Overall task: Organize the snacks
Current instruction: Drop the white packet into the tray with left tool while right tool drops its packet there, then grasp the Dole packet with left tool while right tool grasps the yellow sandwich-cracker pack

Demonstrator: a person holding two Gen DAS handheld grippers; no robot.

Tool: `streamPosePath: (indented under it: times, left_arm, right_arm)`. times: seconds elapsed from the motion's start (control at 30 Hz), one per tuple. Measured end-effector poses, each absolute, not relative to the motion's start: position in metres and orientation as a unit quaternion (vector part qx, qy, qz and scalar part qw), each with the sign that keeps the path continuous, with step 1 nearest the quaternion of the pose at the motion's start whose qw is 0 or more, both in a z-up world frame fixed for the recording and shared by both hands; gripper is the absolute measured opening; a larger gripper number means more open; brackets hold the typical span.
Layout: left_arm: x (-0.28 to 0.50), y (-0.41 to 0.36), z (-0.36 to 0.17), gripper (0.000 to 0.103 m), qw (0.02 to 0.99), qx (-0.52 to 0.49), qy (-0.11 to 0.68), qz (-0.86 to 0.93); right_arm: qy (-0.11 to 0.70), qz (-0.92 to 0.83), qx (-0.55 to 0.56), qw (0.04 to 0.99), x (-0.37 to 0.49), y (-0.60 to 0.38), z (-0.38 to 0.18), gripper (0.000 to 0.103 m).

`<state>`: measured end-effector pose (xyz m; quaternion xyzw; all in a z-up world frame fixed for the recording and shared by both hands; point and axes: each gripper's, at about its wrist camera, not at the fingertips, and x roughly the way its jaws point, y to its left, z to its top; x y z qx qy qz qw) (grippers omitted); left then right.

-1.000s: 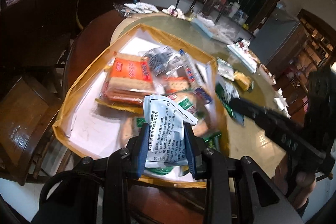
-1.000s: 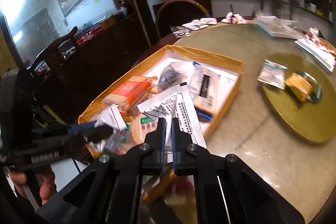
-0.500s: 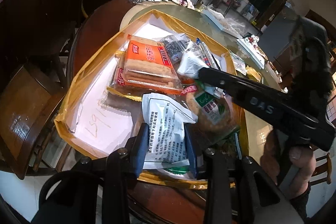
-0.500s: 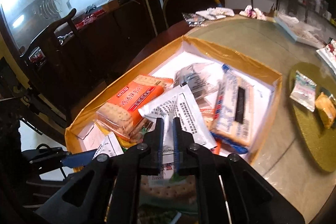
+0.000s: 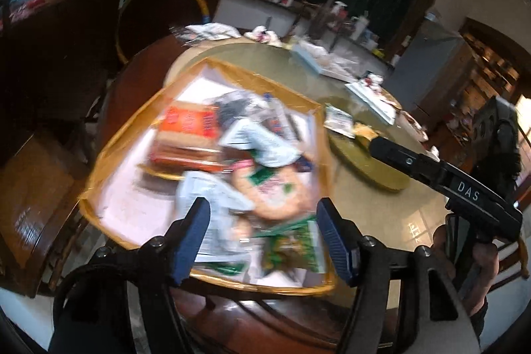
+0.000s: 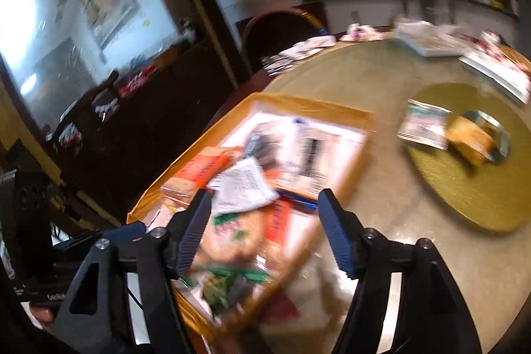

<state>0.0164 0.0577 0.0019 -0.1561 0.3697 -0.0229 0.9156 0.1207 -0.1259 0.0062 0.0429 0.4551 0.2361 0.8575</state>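
Note:
A yellow-rimmed cardboard box (image 5: 232, 72) on the round table holds several snack packs: an orange cracker pack (image 5: 187, 125), a white printed packet (image 5: 262, 143), a round biscuit pack (image 5: 275, 191) and a green pack (image 5: 292, 246). My left gripper (image 5: 262, 238) is open and empty above the box's near edge. My right gripper (image 6: 264, 231) is open and empty above the same box (image 6: 312, 105), over the white packet (image 6: 244, 188) and the biscuit pack (image 6: 239, 238). Both views are motion-blurred.
A gold turntable (image 6: 464, 175) to the right carries a small packet (image 6: 423, 125) and a yellow snack (image 6: 469, 138). Trays and clutter sit at the table's far side (image 5: 332, 62). A wooden chair (image 5: 30, 188) stands left of the box. The right tool (image 5: 448, 184) crosses the left view.
Both grippers opened and let go of their white packets, which now lie in the box. Both tools pulled back and up from the box.

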Motion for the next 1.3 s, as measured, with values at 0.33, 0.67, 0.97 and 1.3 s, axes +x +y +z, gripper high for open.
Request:
streamPosePath:
  times: [0.33,0.67,0.97,1.3]
  left_arm:
    - [0.053,-0.029,0.013,0.075,0.907,-0.131,0.380,-0.123]
    - [0.111,-0.065,-0.003,0.076,0.886,-0.128,0.423,-0.138]
    - [0.126,-0.064,-0.006,0.076,0.887,-0.135,0.426,-0.117]
    - [0.135,-0.059,-0.004,0.076,0.888,-0.131,0.429,-0.100]
  right_arm:
    - [0.455,0.159,0.078,0.873,0.129,-0.246,0.021,0.072]
    - [0.505,0.153,0.042,0.848,0.198,-0.280,-0.004,0.075]
    - [0.544,0.128,0.034,0.829,0.298,-0.281,-0.045,0.075]
    - [0.558,0.141,-0.021,0.817,0.316,-0.268,-0.079,0.075]
